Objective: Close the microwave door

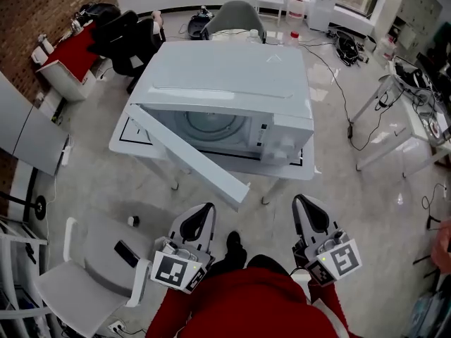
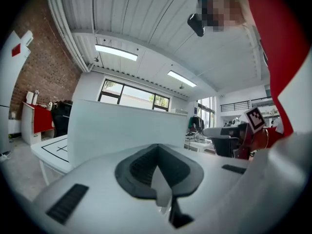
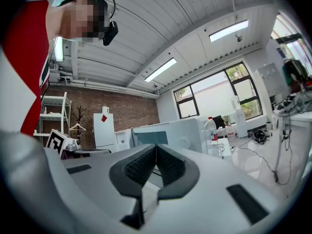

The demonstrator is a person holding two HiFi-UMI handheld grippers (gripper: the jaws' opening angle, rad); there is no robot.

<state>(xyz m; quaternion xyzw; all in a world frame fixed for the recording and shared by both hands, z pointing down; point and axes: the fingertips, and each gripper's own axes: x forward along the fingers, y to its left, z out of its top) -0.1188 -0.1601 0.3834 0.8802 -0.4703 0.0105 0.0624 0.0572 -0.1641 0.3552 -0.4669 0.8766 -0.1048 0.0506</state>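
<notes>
A white microwave (image 1: 232,83) stands on a small white table (image 1: 134,143) in front of me. Its door (image 1: 190,157) hangs wide open, hinged at the left and angled out toward me, showing the glass turntable (image 1: 211,127) inside. My left gripper (image 1: 199,218) and right gripper (image 1: 310,213) are held low and close to my body, short of the door, touching nothing. Both are shut with nothing between the pads. The left gripper view has the door's outer face (image 2: 122,130) ahead of the left gripper (image 2: 156,161). Beyond the right gripper (image 3: 156,156), the right gripper view shows the microwave (image 3: 170,133).
A white chair (image 1: 99,259) with a black handset (image 1: 127,253) on its seat stands at my lower left. Black office chairs (image 1: 130,41) and a grey chair (image 1: 236,16) sit behind the microwave. Cables (image 1: 345,97) trail over the floor toward a table (image 1: 416,111) at the right.
</notes>
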